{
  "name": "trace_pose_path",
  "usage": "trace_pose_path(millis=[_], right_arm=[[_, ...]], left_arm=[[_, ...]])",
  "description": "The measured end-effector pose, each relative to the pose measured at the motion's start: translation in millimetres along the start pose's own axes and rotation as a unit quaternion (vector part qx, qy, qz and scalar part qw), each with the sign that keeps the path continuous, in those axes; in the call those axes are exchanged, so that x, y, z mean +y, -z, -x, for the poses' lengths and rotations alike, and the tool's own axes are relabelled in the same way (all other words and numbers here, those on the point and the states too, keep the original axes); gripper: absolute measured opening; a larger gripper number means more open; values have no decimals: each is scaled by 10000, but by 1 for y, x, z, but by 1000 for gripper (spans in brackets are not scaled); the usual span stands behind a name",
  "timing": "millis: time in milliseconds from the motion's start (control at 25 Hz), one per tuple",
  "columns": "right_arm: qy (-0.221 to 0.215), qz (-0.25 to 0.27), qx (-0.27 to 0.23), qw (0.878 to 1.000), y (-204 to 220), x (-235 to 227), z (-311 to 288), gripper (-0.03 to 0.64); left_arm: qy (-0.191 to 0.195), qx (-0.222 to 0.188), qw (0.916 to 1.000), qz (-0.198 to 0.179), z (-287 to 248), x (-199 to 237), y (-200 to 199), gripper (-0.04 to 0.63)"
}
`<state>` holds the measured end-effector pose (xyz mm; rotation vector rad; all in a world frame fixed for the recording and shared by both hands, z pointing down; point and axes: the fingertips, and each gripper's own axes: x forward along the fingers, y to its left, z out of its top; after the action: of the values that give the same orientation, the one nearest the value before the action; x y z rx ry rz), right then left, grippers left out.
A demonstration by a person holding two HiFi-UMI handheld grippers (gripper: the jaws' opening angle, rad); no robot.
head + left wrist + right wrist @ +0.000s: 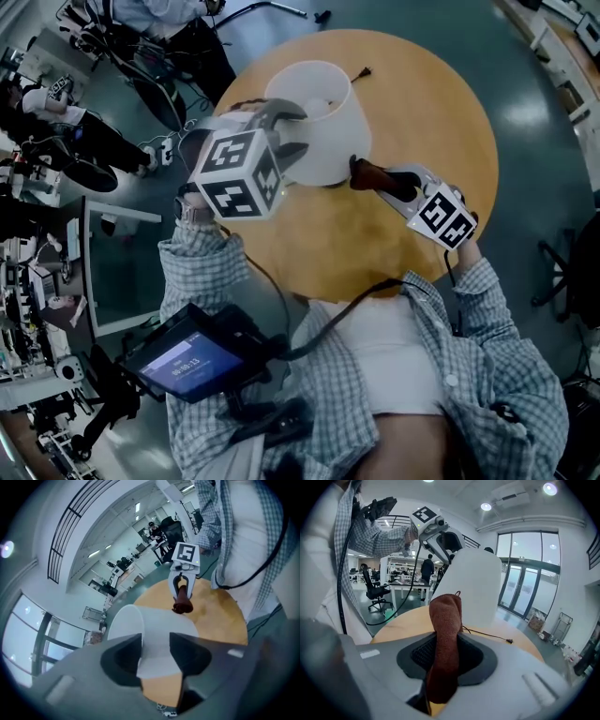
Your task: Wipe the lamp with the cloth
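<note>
Tabletop [422,122]: round, wood finish, stands on grey-green floor [530,122]. Screen unit [187,361]: lit, lower left of head view, black cable runs from it. Office chair [375,590]: black, on castors, in bkgd beside white desk [405,587]. Glass doors [520,590]: far wall, right.

Bare tabletop [427,103] around central lamp [319,131]

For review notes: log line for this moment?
left gripper: open at white drum lampshade | right gripper: shut on reddish-brown cloth, near shade

One lamp [323,141], one cloth [370,174], one table [427,103]
</note>
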<state>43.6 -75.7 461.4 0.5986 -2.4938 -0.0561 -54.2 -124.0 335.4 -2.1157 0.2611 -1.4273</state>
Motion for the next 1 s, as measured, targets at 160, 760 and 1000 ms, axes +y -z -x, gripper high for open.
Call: trace_pose_path(millis=[160,760,1000], right_arm=[[27,-1,-52,10000,4,1,1,104],[745,1974,391,9767,-4,-10,-106,104],[871,2437,485,9647,-27,-41,-144,103]], left_arm=[[-178,-160,9996,140,-4,11,4,187],[-579,-878,9895,990,-16,61,22,190],[-647,-1044,9834,1336,-12,73,34,190]])
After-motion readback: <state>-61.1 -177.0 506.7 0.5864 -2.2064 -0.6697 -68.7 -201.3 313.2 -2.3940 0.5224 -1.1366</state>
